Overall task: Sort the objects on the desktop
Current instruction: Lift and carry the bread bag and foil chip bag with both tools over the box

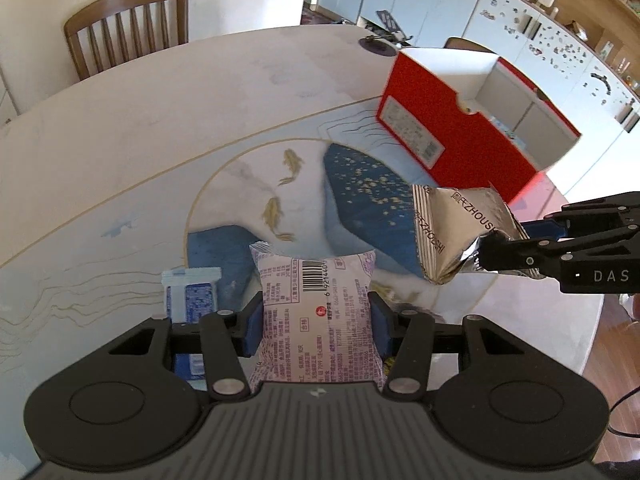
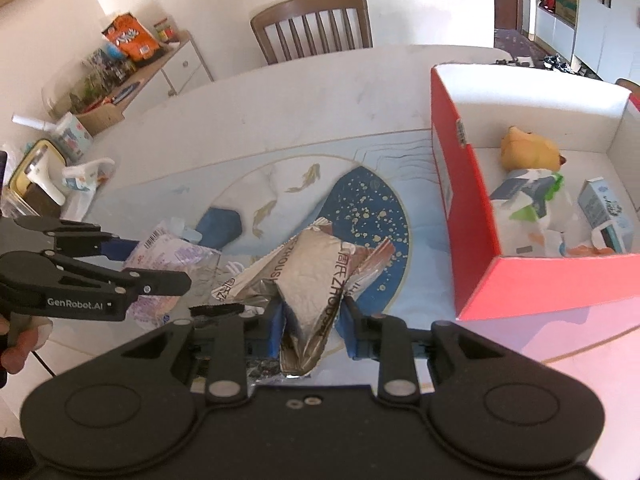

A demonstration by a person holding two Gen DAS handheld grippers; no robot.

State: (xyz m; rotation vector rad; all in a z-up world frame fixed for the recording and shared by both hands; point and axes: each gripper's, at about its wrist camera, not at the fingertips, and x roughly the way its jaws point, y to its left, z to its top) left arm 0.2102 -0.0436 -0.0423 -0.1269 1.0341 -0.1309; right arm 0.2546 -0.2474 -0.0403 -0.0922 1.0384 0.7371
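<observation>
two packets held above the mat, red box at two o'clock

the left gripper (image 1: 316, 320) is shown clamped on a pale purple snack packet (image 1: 316, 304), its blue pads pressed on the packet's two sides; the packet's long axis runs along the fingers, toward twelve o'clock in the left wrist view. the right gripper (image 2: 310, 320) is shown pinching a silver foil packet (image 2: 316, 276) at its crumpled lower end, the foil fanning out toward twelve o'clock beyond the fingers. both packets appear to be clear of the blue fish-pattern mat (image 1: 360, 192).

the relation that governs the coming move is judged to be the bearing of the open red cardboard box (image 2: 500, 272). in the right wrview it lies at about two o'clock from the foil packet, just beside it, with a yellow plush toy (image 2: 528, 148) and a small blue carton (image 2: 604, 208) already inside. in the left wrist view the same box lies farther off, at about one o'clock, past the right gripper. the right hand is therefore judged nearer. a blue-and-white sachet (image 1: 192, 292) is seen left on the mat at nine o'clock of the left fingers.
</observation>
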